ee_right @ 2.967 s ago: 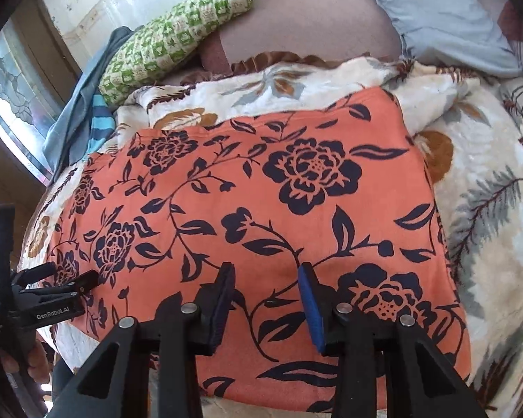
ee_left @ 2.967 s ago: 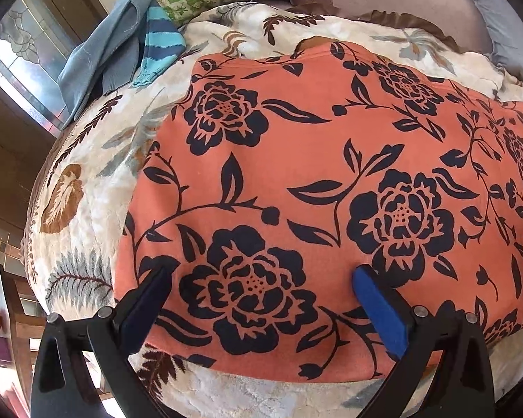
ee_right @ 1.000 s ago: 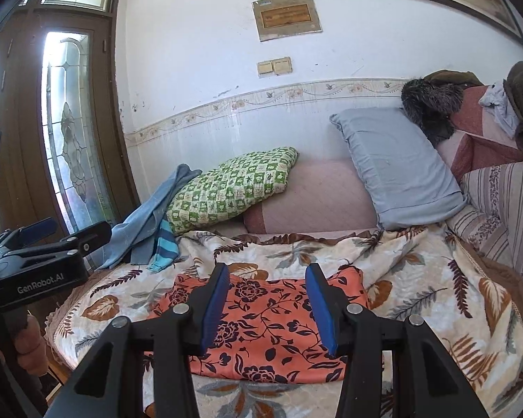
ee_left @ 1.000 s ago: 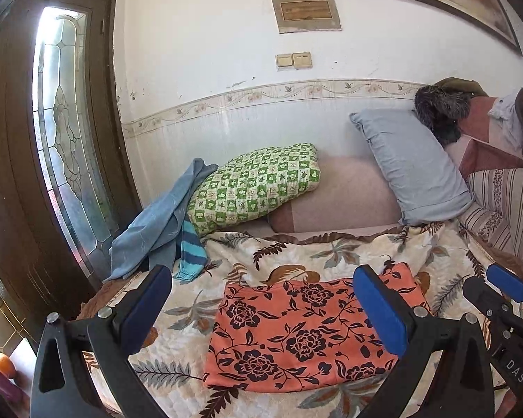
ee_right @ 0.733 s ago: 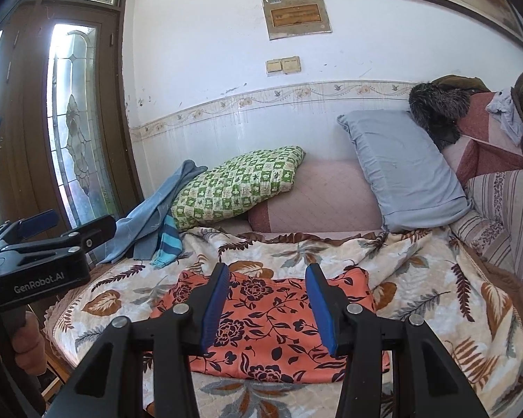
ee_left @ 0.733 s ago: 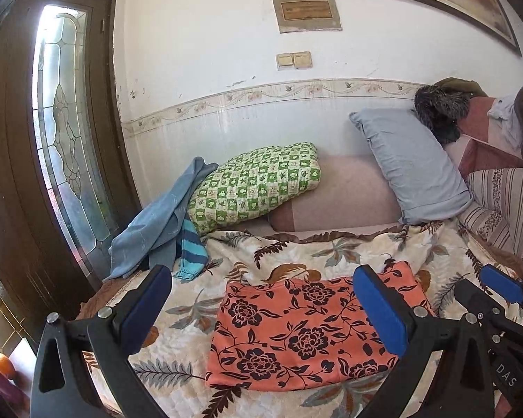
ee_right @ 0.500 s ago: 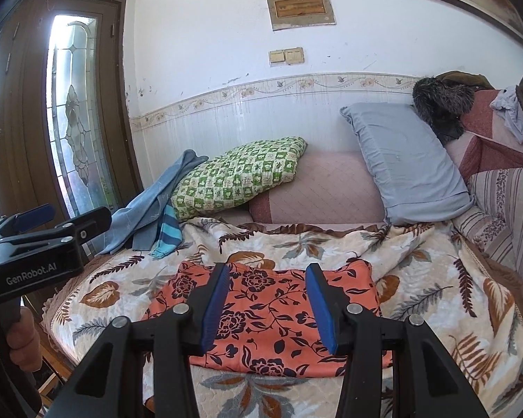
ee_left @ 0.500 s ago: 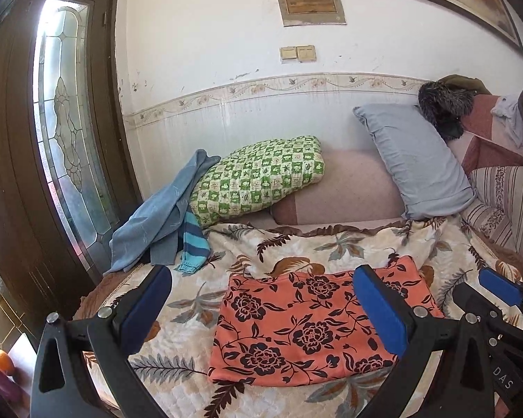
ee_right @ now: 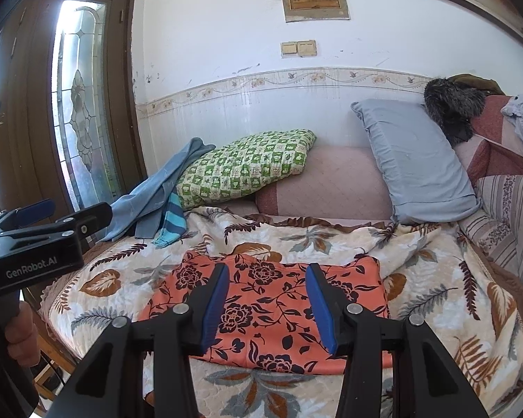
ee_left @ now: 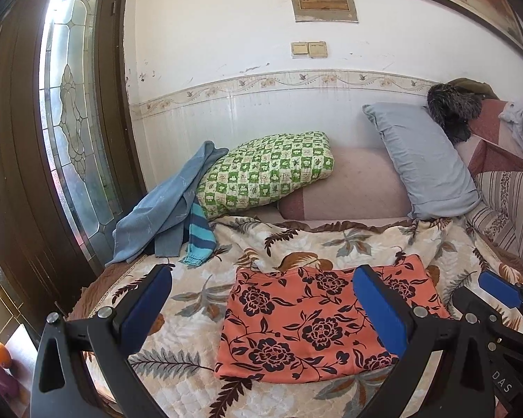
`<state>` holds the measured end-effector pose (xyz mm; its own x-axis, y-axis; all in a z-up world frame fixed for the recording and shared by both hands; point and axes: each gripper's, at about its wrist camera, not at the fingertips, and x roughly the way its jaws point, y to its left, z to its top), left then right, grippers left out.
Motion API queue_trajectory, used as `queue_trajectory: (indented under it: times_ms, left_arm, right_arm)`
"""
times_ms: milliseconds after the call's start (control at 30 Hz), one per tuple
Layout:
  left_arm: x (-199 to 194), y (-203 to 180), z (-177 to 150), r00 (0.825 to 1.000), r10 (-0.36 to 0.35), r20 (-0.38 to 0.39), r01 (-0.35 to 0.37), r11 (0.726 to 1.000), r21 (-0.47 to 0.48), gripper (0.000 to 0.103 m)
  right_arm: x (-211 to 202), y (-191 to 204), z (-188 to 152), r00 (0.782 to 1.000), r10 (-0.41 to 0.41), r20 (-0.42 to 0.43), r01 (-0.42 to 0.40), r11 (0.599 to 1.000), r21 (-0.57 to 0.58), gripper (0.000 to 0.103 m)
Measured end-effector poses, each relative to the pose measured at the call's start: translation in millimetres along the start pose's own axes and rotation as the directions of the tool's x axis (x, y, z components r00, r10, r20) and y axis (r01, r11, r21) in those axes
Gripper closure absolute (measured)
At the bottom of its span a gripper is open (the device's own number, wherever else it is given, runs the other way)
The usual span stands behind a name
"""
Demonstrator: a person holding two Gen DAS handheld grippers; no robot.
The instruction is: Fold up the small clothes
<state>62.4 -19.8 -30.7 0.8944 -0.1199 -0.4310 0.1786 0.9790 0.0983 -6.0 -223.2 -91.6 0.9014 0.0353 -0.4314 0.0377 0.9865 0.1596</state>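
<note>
1. We see a green checked pillow [ee_left: 265, 170] leaning on a pink cushion [ee_left: 352, 191].
2. A grey-blue pillow [ee_left: 418, 160] stands beside it.
3. A leaf-print blanket [ee_right: 432, 278] covers the bed.

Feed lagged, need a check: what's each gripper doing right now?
Left gripper: open wide, holding nothing.
Right gripper: open, holding nothing; the orange floral cloth lies flat on the bed beyond it.

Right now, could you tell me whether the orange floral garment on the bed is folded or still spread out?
Folded. The orange floral garment lies flat on the leaf-print blanket as a compact rectangle with straight edges; neither gripper touches it.
</note>
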Motion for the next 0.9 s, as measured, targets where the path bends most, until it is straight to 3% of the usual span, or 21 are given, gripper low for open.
queue_trajectory:
  times_ms: [900]
  left_arm:
    - [-7.6,36.9,-12.2,1.0,-0.008,0.012,0.009,0.998,-0.066,0.0]
  right_arm:
    - [1.6,50.4,-1.5,0.999,0.037,-0.035,-0.04,0.995,-0.088,0.054]
